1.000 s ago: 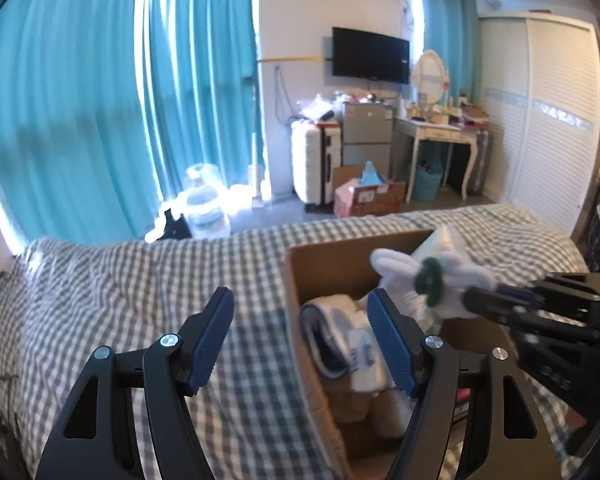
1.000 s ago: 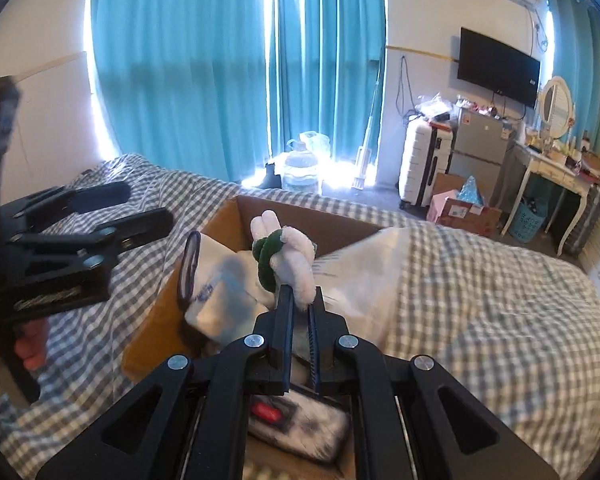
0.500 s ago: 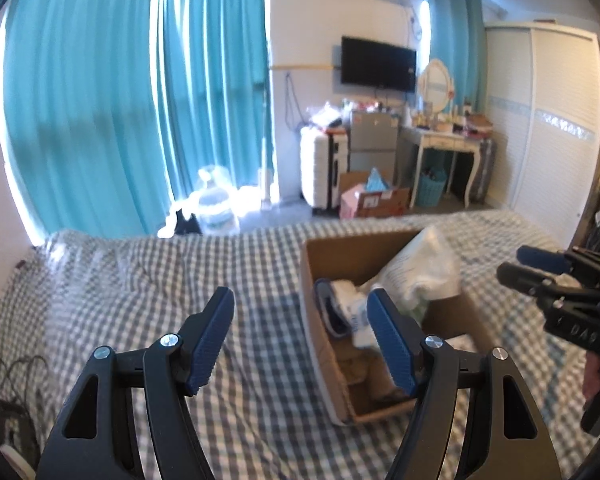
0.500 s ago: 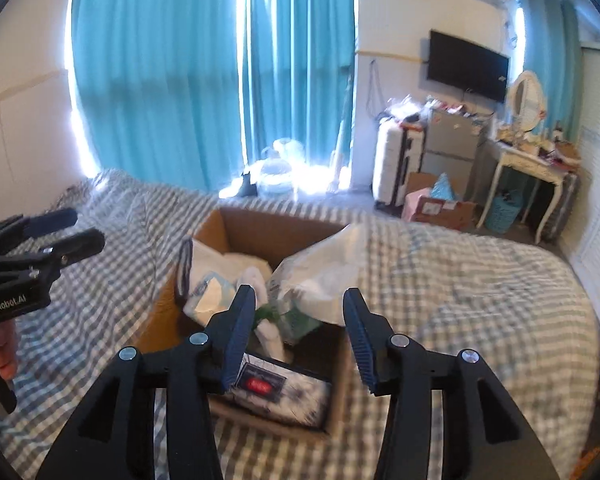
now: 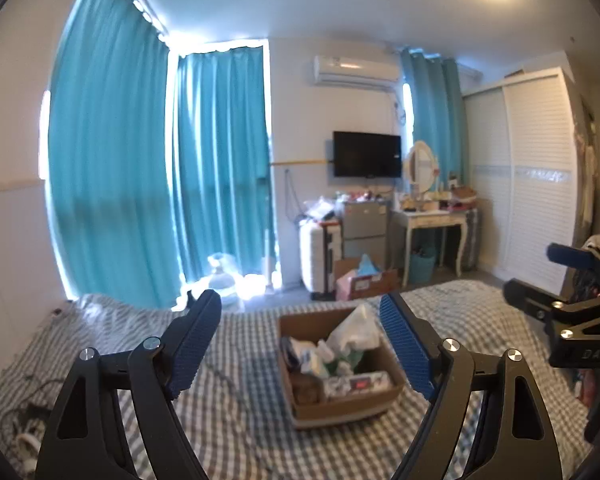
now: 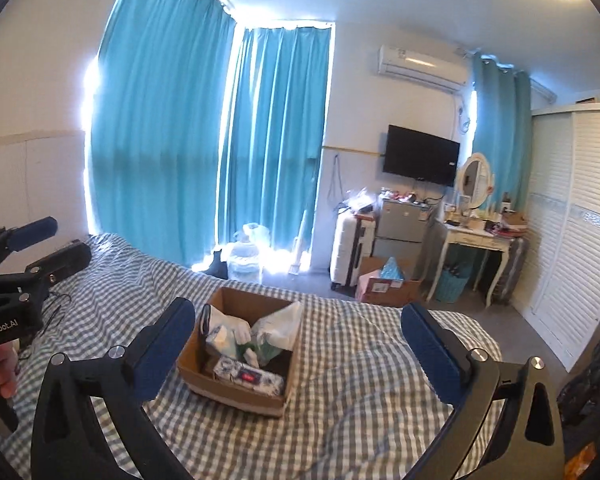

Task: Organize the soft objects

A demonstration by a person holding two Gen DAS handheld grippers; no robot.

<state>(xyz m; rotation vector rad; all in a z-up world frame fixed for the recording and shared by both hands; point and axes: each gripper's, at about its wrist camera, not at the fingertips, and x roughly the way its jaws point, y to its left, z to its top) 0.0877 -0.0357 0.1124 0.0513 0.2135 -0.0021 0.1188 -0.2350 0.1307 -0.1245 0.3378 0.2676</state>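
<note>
The left gripper (image 5: 302,344) is wide open, and nothing is between its two blue pads (image 5: 404,346). It hangs above the bed (image 5: 240,412), well back from the box. The right gripper (image 6: 296,344) is wide open too, and it holds nothing. It also hangs high over the bed, well apart from the box.

Each gripper shows up at the edge of the other one's view, and a bit of the hand (image 6: 0,364) holding the left one shows too.

The cardboard box (image 6: 228,390) sits on the bed, on the gray and white checked sheet (image 6: 360,364). The soft things are inside it. A white plastic bag (image 6: 282,330) sticks up at the far side. Beside it lies a white plush toy (image 6: 242,330) with a bit of green on it. A flat pack with a blue and white pattern and a red label (image 6: 249,376) lies along the near side of the box. In the left view, something brown and round (image 5: 306,386) sits in the near left corner of the box, too blurry to name.

Behind the bed hang big blue curtains (image 6: 172,152). A black TV (image 6: 420,156) is on the wall. A white suitcase (image 6: 352,254) and a white dressing table (image 6: 476,248) stand under it.
</note>
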